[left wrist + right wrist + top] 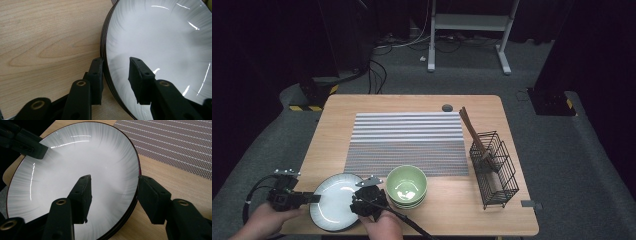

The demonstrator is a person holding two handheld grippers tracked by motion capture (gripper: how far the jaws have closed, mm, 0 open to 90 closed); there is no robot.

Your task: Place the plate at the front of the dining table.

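Observation:
A stack of grey-white plates with dark rims (334,199) lies on the wooden table's near left corner. My left gripper (316,198) reaches in from the plates' left side. In the left gripper view its jaws (116,60) straddle the rim of the plates (162,37): one finger (97,72) lies against the outer edge and the other hangs over the white face, with a gap showing. My right gripper (357,201) comes in from the plates' right. Its jaws (115,177) straddle the opposite rim of the plates (75,152) the same way, spread wide.
A stack of green bowls (406,186) stands just right of the plates. A striped placemat (407,142) covers the table's middle. A black wire basket (494,170) holding wooden utensils (473,131) stands at the right. The table's front edge is close below the plates.

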